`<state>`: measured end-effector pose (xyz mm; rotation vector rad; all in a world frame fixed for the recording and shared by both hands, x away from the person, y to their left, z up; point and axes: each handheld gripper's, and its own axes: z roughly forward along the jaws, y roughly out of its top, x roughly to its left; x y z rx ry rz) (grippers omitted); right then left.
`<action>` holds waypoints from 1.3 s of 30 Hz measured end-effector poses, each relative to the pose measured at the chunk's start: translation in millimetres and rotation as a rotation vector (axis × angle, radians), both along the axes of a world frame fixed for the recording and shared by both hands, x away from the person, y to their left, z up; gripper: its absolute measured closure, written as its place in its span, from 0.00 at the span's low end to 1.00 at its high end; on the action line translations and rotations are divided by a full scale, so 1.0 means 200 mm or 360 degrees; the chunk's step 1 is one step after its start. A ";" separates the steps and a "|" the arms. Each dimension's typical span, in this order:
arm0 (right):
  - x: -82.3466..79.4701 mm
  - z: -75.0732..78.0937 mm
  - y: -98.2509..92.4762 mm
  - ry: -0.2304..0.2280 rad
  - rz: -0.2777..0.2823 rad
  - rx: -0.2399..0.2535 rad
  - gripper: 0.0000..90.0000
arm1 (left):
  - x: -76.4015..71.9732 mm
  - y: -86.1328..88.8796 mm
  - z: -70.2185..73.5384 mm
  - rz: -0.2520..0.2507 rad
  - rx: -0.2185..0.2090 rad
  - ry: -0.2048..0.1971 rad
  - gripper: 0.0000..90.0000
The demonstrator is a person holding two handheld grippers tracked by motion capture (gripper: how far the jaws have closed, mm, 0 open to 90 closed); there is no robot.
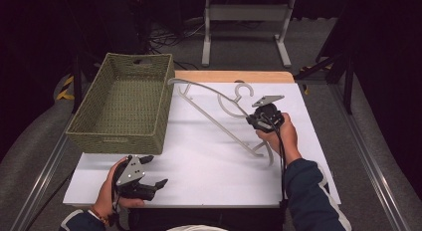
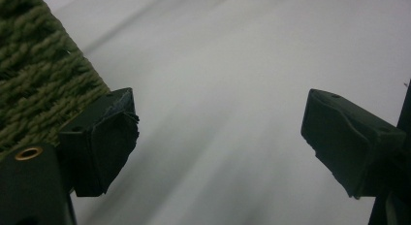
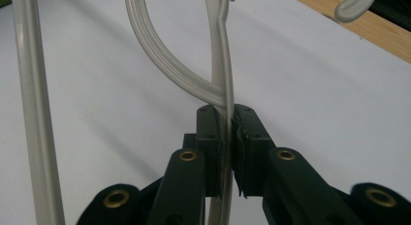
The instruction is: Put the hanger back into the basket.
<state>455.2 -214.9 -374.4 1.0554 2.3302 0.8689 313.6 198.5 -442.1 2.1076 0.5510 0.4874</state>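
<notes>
A pale grey plastic clothes hanger stretches across the middle of the white table, its hook toward the far side. My right gripper is shut on the hanger's upper arm near the hook. In the right gripper view the thin edge of the hanger is pinched between the pads of my right gripper. The hanger's left tip lies close to the rim of a green woven basket. My left gripper rests low at the table's front left, open, with nothing between the jaws.
The basket takes up the table's left side, its wall just beside my left gripper. A wooden board edge runs along the far side. A metal stand is on the floor beyond, and cables trail from both grippers.
</notes>
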 end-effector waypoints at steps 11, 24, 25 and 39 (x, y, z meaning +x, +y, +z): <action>-0.05 0.08 0.11 -0.0081 0.0134 -0.0074 0.92 | -0.01 -0.03 0.16 -0.0006 0.0033 -0.0179 0.18; -0.06 0.15 0.23 -0.0077 0.0349 -0.0269 0.92 | 0.19 -0.08 0.61 0.0085 0.0122 -0.0382 0.18; -0.07 0.16 0.23 -0.0079 0.0361 -0.0275 0.92 | 0.24 -0.11 0.63 0.0087 0.0151 -0.0361 0.18; -0.14 0.24 0.30 -0.0175 0.0509 -0.0349 0.92 | 0.55 -0.33 0.55 0.0198 0.0557 -0.0254 0.43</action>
